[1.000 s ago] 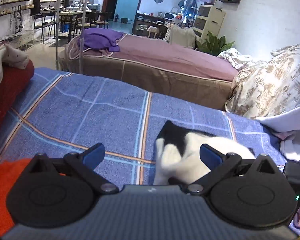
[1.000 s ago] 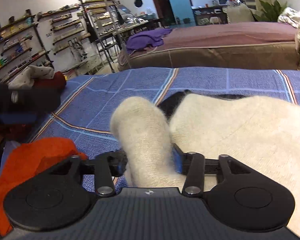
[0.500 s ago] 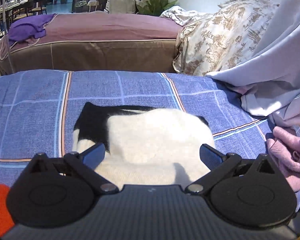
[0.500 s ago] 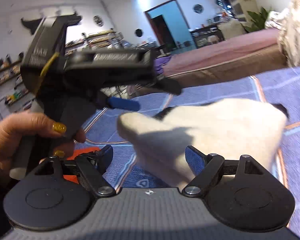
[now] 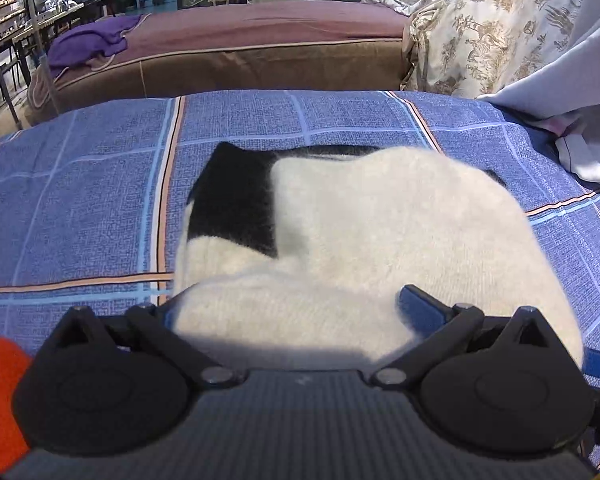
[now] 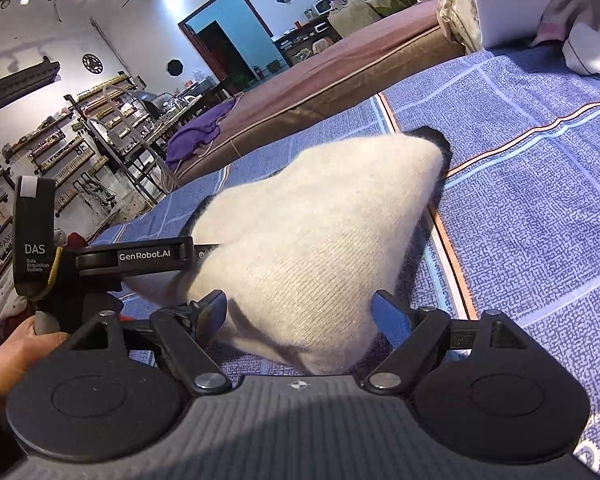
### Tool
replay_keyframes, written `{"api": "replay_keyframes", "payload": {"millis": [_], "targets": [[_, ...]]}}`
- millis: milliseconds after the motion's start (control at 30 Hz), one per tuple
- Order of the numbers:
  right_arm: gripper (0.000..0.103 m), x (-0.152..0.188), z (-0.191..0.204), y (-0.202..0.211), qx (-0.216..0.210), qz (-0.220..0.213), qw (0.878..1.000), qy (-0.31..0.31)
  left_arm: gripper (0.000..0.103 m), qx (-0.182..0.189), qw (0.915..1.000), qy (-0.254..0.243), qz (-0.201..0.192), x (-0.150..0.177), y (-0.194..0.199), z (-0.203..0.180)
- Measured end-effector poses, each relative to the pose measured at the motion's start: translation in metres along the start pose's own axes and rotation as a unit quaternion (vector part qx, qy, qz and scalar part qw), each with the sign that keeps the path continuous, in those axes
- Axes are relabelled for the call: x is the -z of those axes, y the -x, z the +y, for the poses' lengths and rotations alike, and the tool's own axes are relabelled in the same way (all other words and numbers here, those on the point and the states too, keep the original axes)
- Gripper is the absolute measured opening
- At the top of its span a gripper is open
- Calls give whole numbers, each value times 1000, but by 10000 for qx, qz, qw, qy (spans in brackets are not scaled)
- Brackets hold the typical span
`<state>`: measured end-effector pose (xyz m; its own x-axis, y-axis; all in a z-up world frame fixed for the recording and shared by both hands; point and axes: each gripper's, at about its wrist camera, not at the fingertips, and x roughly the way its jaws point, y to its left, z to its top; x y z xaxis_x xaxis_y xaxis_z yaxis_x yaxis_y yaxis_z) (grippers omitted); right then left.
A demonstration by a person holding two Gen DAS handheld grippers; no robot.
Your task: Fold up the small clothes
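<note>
A fuzzy white and black small sweater (image 5: 360,232) lies folded on the blue plaid bed cover (image 5: 80,200). My left gripper (image 5: 292,312) is open, its blue pads on either side of the sweater's near white edge. My right gripper (image 6: 300,308) is open too, straddling the sweater's (image 6: 316,232) near corner. The left gripper's body (image 6: 140,258) shows in the right wrist view, at the sweater's left side.
An orange garment (image 5: 0,392) lies at the near left. Pale and pink clothes (image 5: 580,120) are piled at the right. A brown bed (image 5: 240,52) with a purple cloth (image 5: 88,42) stands beyond. Shelves (image 6: 40,152) line the left wall.
My right gripper has let go of the white sleeve and opened. Both grippers have moved over the folded sweater and now straddle its near edge.
</note>
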<state>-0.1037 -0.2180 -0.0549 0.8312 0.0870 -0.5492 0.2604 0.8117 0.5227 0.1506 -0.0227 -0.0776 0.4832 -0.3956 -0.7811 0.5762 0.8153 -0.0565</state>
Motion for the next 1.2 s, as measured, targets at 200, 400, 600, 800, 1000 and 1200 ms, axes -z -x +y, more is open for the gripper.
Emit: {"api": "replay_keyframes", "payload": {"millis": [200,400,600,800,1000,1200], "targets": [[103,2,-15,21,-28,-35,9994,-358,103,159,9997,157,-96,-3,14,3],[103,-2,-45,38,-449,-105,9885,-1443,103,617,9928,986,-275,8,58,25],[103,0,-64,43,-850,-169,9682,-2345,103,1436,9548,2584,310,44,60,67],[103,11,-69,32,-955,45,9494,-2990,103,1771,9268,3251,631,67,15,73],[103,11,-78,16,-1028,168,9342,-3411,103,2279,9036,3591,517,58,-31,76],[103,10,-87,-11,-1504,225,8888,-4323,103,2656,8898,3692,375,63,-36,84]]}}
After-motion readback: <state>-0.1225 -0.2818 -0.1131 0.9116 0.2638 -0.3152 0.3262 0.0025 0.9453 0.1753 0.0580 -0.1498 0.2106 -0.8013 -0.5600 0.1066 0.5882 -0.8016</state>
